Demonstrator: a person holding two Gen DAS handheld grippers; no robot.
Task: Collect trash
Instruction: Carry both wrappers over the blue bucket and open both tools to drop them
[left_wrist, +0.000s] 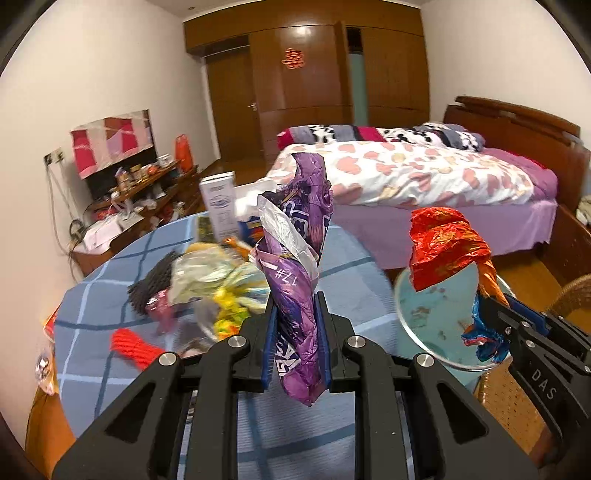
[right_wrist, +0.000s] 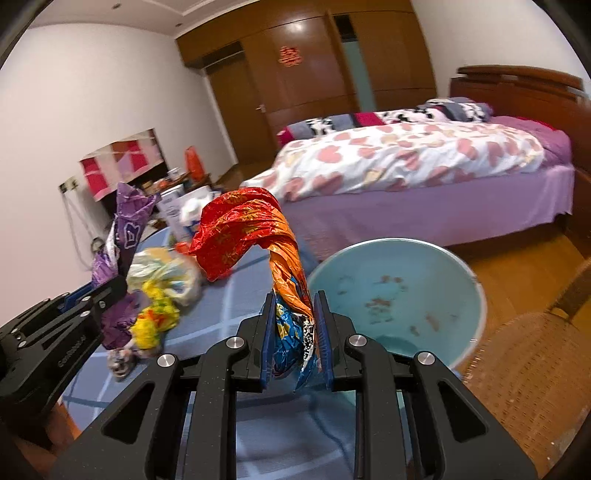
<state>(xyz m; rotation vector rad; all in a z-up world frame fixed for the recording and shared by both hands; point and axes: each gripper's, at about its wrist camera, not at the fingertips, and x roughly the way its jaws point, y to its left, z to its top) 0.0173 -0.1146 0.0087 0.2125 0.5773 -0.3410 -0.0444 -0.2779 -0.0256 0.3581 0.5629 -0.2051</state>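
Left wrist view: the left claw (left_wrist: 297, 341) is clamped on a purple wrapper (left_wrist: 295, 236) held above the blue checked worktop (left_wrist: 96, 302).

Right wrist view: the right claw (right_wrist: 295, 338) grips a red-orange wrapper (right_wrist: 240, 229) beside the pale blue basin (right_wrist: 476, 288).

Black angular tongs (left_wrist: 297, 332), blue pads, round silver screws, white lettering along one arm.

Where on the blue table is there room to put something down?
The blue checked tablecloth is bare between the trash pile and the light blue bin, and along the near edge. It is crowded around the pile and the boxes behind it.
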